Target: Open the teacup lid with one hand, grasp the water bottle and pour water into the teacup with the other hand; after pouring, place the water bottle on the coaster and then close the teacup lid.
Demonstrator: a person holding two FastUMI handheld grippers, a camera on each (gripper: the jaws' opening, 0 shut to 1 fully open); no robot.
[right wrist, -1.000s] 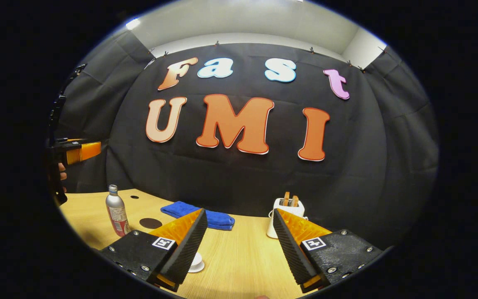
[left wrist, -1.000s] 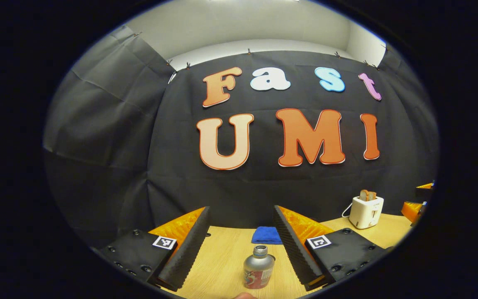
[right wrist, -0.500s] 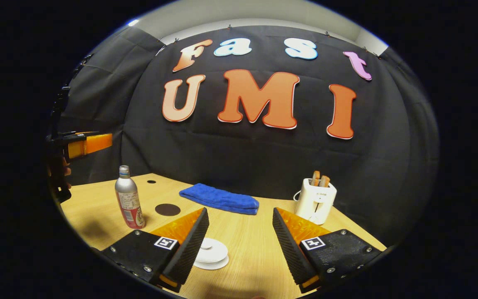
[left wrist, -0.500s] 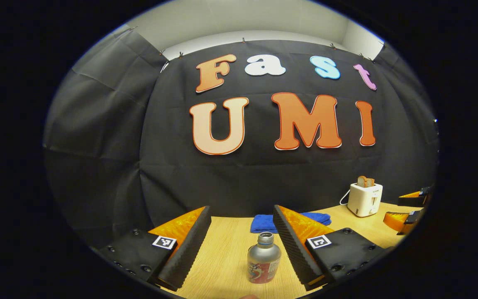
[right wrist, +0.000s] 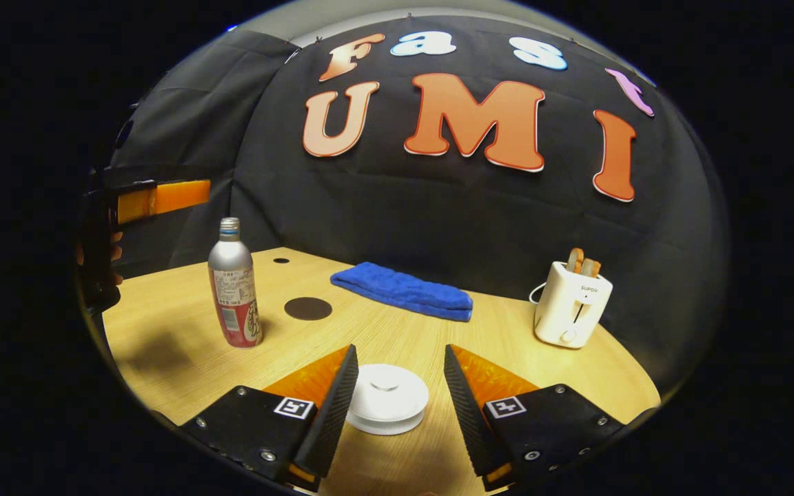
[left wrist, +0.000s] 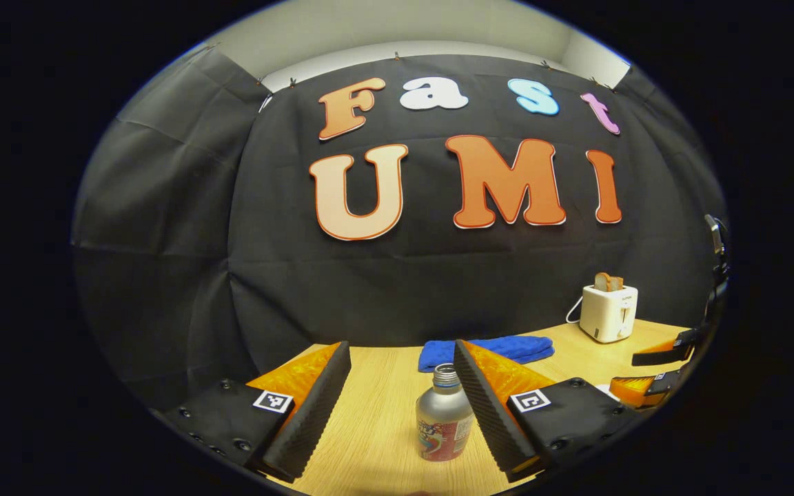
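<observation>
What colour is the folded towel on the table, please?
Blue; the towel shows best in the right gripper view.

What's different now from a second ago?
Both tools have come down closer. The left tool now has the water bottle between its open fingers; the right tool has closed in around the white teacup lid. Nothing is gripped. Bottle, coaster, blue cloth and toaster stayed put.
</observation>
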